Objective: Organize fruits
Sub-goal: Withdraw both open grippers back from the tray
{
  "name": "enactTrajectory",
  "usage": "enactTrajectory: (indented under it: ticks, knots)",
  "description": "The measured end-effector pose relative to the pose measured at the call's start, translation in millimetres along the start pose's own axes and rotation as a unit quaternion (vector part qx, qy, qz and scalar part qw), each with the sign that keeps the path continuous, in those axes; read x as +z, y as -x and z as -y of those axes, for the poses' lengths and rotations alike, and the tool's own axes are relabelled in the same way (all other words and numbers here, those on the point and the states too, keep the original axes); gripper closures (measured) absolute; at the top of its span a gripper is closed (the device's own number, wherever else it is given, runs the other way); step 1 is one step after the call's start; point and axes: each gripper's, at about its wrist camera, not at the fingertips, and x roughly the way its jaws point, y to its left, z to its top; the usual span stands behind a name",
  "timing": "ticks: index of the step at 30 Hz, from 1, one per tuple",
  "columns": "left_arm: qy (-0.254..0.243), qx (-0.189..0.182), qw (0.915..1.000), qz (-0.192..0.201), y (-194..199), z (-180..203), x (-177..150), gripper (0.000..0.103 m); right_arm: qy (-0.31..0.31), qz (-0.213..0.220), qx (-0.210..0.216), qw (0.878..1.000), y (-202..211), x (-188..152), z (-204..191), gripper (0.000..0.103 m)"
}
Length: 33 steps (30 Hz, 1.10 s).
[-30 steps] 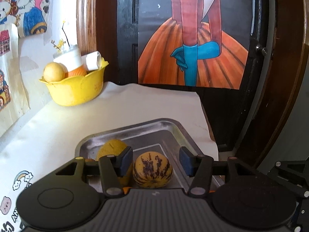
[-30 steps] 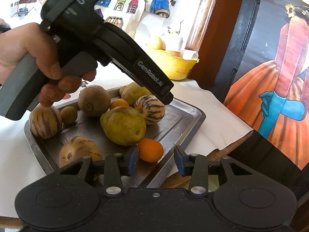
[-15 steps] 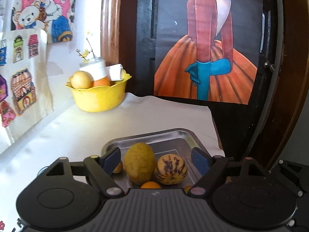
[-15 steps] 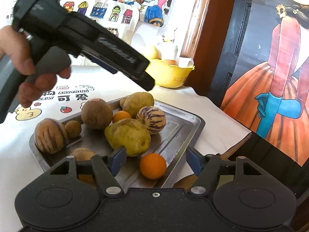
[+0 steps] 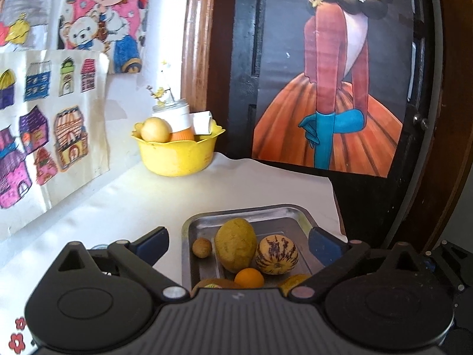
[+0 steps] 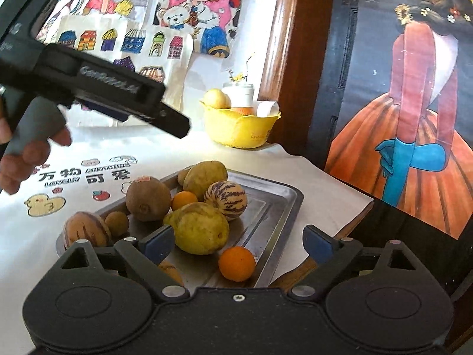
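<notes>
A metal tray (image 6: 275,207) on the white cloth holds several fruits: a big yellow-green one (image 6: 201,227), a striped melon (image 6: 226,199), a brown round fruit (image 6: 147,198), a small orange (image 6: 236,263) and others. My right gripper (image 6: 236,244) is open and empty, above the tray's near edge by the small orange. My left gripper (image 5: 238,241) is open and empty, held above the tray (image 5: 292,211), over a yellow fruit (image 5: 235,244) and the striped melon (image 5: 276,254). The left tool also shows in the right wrist view (image 6: 97,88), raised at left.
A yellow bowl (image 5: 177,153) with a pale fruit, an orange cup and a white jar stands at the back by the wall; it also shows in the right wrist view (image 6: 239,127). Drawings cover the wall at left. The table's edge runs just right of the tray.
Both grippers have opened wider and pulled up and back from the tray. The left tool has risen away from the fruits.
</notes>
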Motion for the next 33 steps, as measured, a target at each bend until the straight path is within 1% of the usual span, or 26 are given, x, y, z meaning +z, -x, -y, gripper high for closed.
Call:
enactTrajectory:
  ticks: [6, 13, 18, 22, 26, 33]
  knots:
    - [0.021, 0.011, 0.9997, 0.001, 13.5, -11.7, -6.2, 0.000, -0.013, 0.010, -0.002, 1.000, 8.0, 2.6, -3.8, 0.003]
    - [0.043, 0.026, 0.9987, 0.004, 30.3, -26.9, -13.3, 0.000, -0.010, 0.023, -0.006, 1.000, 16.8, 7.9, -14.7, 0.001]
    - [0.064, 0.036, 0.9972, 0.012, 45.2, -41.3, -20.9, 0.000, -0.017, 0.025, -0.007, 1.000, 23.1, 10.1, -20.5, 0.001]
    - [0.096, 0.044, 0.9943, 0.007, 59.1, -54.9, -29.9, 0.000, -0.037, 0.019, -0.009, 0.999, 29.6, 11.9, -26.3, 0.001]
    - [0.138, 0.047, 0.9893, 0.000, 73.2, -71.3, -41.2, 0.000, -0.060, 0.019, -0.007, 0.998, 37.2, 13.8, -31.2, 0.001]
    - [0.167, 0.064, 0.9838, 0.001, 90.1, -90.0, -54.5, 0.000, -0.084, 0.027, -0.008, 0.996, 51.4, 19.5, -39.3, 0.001]
